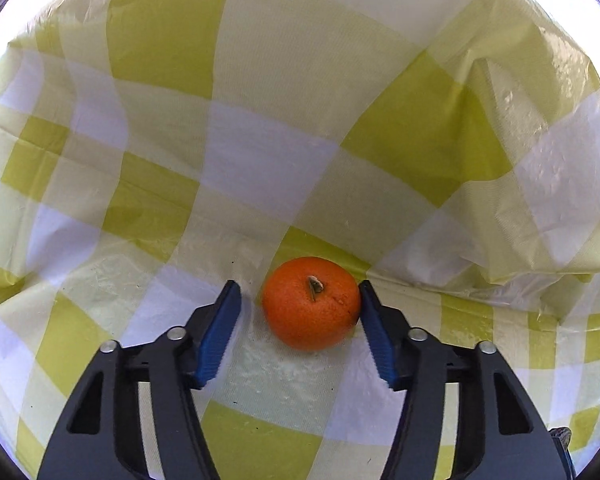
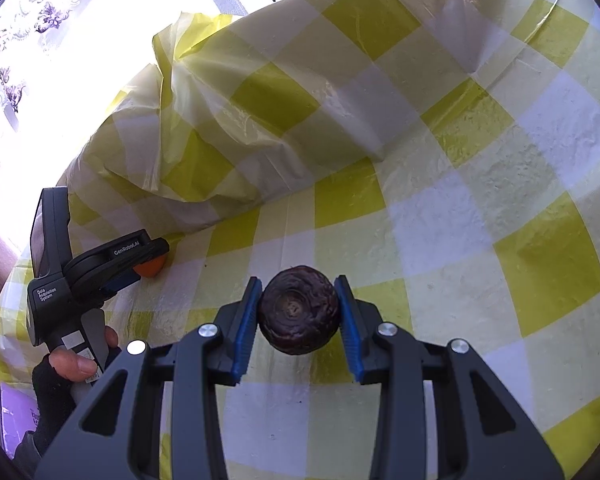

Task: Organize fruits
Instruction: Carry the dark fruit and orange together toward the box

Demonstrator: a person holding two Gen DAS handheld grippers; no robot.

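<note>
Here, yellow-checked tablecloth (image 2: 440, 184), bright window (image 2: 32, 40) behind; left tool (image 1: 300, 300) spread beside orange (image 1: 311, 303), right tool (image 2: 298, 310) pinching dark fruit (image 2: 298, 310).

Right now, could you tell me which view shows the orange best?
The left wrist view: the orange sits whole on the cloth, stem up, between the left gripper's pads. The right wrist view shows only a sliver of it, mostly hidden behind that gripper.

Yellow-and-white checked tablecloth (image 1: 268, 168) covers table, rumpled into raised fold (image 2: 204, 152) at back. Floral curtain (image 2: 16, 40) upper left. Purple booklet (image 2: 16, 420) low left.
</note>
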